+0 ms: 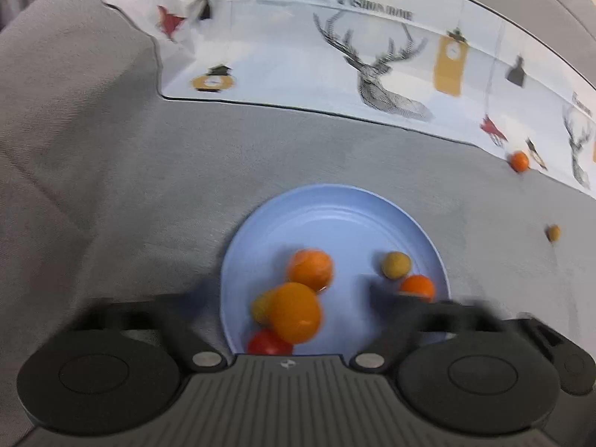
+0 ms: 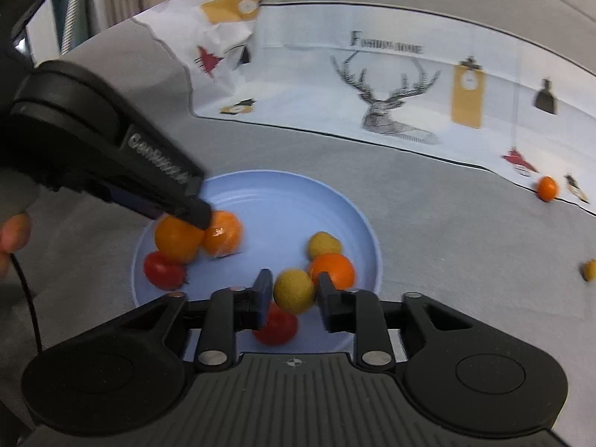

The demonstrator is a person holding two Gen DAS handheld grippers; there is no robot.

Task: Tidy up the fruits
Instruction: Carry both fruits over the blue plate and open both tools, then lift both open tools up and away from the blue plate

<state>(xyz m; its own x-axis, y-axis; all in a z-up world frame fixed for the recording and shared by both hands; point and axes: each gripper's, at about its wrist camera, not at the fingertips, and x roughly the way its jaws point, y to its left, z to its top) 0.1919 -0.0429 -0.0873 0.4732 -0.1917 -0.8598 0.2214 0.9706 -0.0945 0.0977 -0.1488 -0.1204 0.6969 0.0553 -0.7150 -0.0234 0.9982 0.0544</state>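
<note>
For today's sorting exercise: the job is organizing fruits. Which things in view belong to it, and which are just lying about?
Part of the job:
blue plate
yellow fruit between the right hand-held gripper fingers
orange at the left hand-held gripper
stray orange
stray yellow fruit

Lying about:
deer-print cloth
grey surface

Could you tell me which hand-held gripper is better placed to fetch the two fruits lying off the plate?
Right. The small orange and yellowish fruit lie on its side; the right hand-held gripper must first release its yellow fruit. The left hand-held gripper sits farther away.
</note>
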